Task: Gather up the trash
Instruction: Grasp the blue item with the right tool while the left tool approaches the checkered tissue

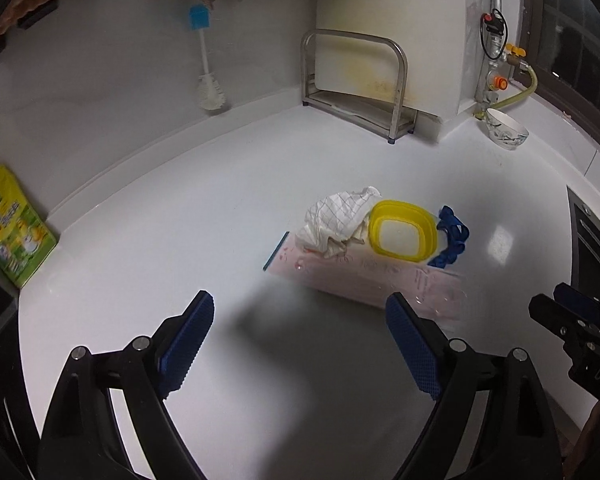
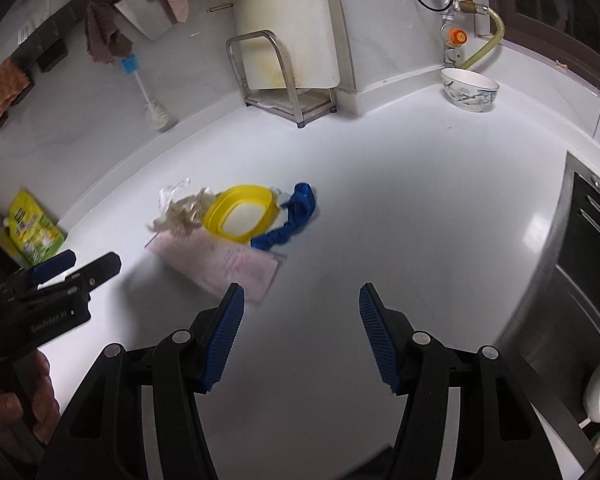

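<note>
On the white counter (image 1: pixel 180 208) lies a small heap of trash. A crumpled white checked cloth or paper (image 1: pixel 336 220) leans against a yellow-rimmed plastic container (image 1: pixel 402 230), with a crumpled blue piece (image 1: pixel 452 240) to its right. All rest on a flat pink plastic bag (image 1: pixel 380 280). My left gripper (image 1: pixel 300 344) hovers open in front of the bag, nothing between its fingers. In the right wrist view the same container (image 2: pixel 240 216), blue piece (image 2: pixel 292 216) and pink bag (image 2: pixel 224 268) lie ahead to the left. My right gripper (image 2: pixel 302 332) is open and empty over bare counter.
A steel rack (image 1: pixel 356 80) holding a stained cutting board stands at the back wall. A patterned bowl (image 1: pixel 506 128) sits by the gas pipe in the corner. A bottle brush (image 1: pixel 208 64) hangs on the wall, a green-yellow packet (image 1: pixel 12 228) leans at left, and a stove edge (image 2: pixel 580 264) lies right.
</note>
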`<state>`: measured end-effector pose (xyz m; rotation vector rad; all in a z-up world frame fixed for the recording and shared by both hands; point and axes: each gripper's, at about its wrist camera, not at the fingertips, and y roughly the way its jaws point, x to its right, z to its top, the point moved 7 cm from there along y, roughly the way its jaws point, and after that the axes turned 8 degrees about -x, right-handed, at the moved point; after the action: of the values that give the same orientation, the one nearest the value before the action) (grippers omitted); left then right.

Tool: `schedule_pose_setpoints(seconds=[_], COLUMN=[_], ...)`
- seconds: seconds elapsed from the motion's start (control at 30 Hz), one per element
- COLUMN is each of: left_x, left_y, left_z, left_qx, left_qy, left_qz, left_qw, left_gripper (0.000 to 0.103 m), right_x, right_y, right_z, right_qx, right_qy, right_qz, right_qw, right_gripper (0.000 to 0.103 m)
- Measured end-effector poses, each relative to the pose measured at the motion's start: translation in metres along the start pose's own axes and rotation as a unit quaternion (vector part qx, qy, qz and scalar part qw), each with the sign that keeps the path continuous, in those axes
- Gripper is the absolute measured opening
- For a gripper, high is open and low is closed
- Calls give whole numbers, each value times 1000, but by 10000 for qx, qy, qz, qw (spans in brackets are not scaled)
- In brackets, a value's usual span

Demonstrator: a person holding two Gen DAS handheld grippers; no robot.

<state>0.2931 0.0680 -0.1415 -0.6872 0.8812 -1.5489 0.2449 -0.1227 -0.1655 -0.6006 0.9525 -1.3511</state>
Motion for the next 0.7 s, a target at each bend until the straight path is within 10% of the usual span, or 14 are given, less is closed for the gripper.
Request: schedule_pose_setpoints(seconds=[0.7], left_x=[13], left_y=[55], left_z=[41], left_qx=[81], left_qy=[677], left_qz=[-453], left_qw=[9966], left_gripper=[87], right_x=[-1], right_y=[79], right_z=[49], right_qx=[-172], right_qy=[307], right_qz=[-486], right_qw=[9982], right_gripper=[58])
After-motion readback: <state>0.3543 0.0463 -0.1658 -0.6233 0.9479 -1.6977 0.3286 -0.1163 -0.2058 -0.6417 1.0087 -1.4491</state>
